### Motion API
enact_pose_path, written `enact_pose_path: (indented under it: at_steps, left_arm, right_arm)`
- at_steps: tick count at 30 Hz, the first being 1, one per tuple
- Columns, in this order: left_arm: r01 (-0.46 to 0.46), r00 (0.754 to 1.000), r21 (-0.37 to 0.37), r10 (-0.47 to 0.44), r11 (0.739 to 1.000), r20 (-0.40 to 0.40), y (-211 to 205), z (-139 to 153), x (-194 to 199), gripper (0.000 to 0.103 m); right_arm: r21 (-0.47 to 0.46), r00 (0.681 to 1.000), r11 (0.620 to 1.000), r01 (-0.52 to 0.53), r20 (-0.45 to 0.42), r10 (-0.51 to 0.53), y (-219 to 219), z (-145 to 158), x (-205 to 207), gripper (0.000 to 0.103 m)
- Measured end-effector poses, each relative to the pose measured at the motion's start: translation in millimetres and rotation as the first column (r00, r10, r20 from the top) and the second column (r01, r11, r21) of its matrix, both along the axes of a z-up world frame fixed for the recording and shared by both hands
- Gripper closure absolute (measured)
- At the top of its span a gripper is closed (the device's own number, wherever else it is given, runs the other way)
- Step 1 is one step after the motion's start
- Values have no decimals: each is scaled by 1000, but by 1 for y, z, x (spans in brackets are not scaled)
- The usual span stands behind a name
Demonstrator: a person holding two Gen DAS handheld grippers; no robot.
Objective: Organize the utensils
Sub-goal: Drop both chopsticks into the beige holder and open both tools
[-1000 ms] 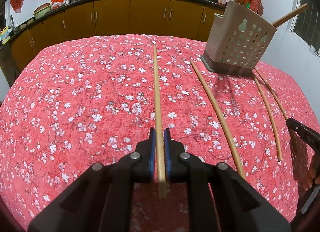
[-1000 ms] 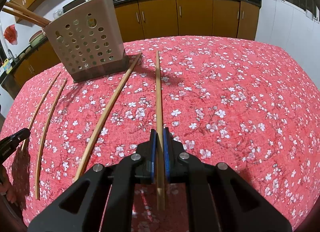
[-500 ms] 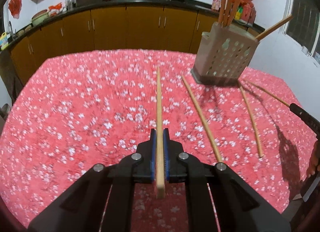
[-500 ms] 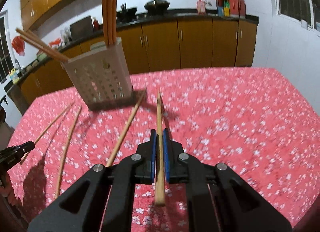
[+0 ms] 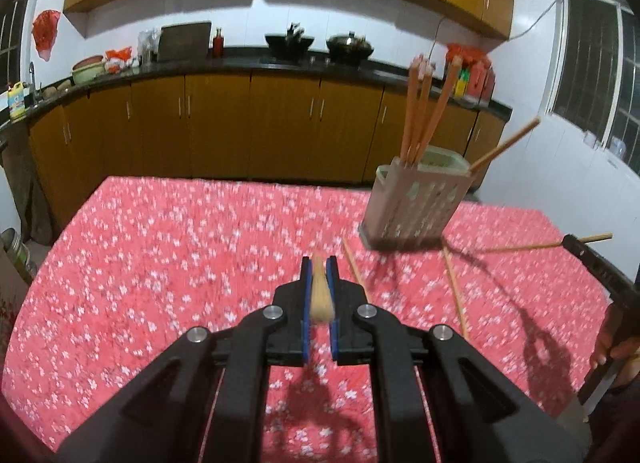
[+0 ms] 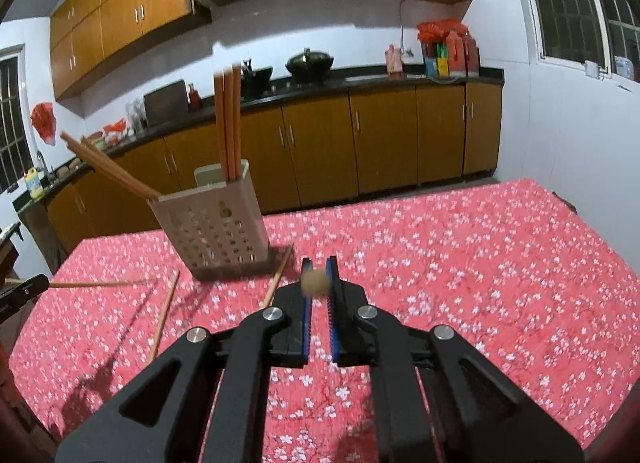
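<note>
My left gripper [image 5: 319, 263] is shut on a pale wooden chopstick [image 5: 321, 295], held above the table and seen almost end-on. My right gripper [image 6: 319, 263] is shut on another chopstick [image 6: 315, 282], of which only the round end shows. A beige perforated utensil holder [image 5: 416, 203] [image 6: 216, 223] stands on the red floral tablecloth [image 5: 180, 255] with several chopsticks upright or leaning in it. Two loose chopsticks [image 5: 456, 291] [image 5: 355, 273] lie in front of the holder. In the left wrist view the right gripper [image 5: 592, 259] shows at the right edge, its chopstick [image 5: 520, 248] pointing left.
Brown kitchen cabinets [image 5: 256, 127] and a dark counter with woks [image 6: 308, 61] run behind the table. The table's far edge [image 6: 400, 203] lies just behind the holder. A white wall with a window [image 6: 568, 7] is on the right. A person's hand [image 5: 612, 351] grips the right tool.
Both grippers have risen off the tablecloth with their chopsticks. The chopsticks' tips have left the cloth, and both views have tilted up toward the cabinets.
</note>
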State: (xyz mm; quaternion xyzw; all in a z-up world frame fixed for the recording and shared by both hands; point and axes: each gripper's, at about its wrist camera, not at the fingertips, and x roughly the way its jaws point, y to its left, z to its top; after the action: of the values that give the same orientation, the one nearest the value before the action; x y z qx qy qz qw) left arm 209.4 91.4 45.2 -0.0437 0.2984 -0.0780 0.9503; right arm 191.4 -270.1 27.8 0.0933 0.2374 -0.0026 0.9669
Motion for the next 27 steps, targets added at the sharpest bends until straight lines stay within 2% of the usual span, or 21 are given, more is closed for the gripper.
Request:
enact_pose_path:
  at_steps: [7,14,21,27]
  left_arm:
    - [4,997,-26,-2,1000,77,0,26,-6,95]
    - [13,995,-27,-11,1000,100,0,35,-5,95]
    - [101,982,-34,-94,994,163,-14,65,-13,95]
    - [200,950,-34,-185,979,252,-45,103,-16,95]
  right_arm:
    - [-1,999,1000,3,40,-3,-1,11,-2,95]
    - [-2,998,1000,3,58,-3,1,18,-4,95]
    - [52,989,998,-45,141,37,-2,61,-8,96]
    - [95,960,989,-110,268,81,3,105,-13,96]
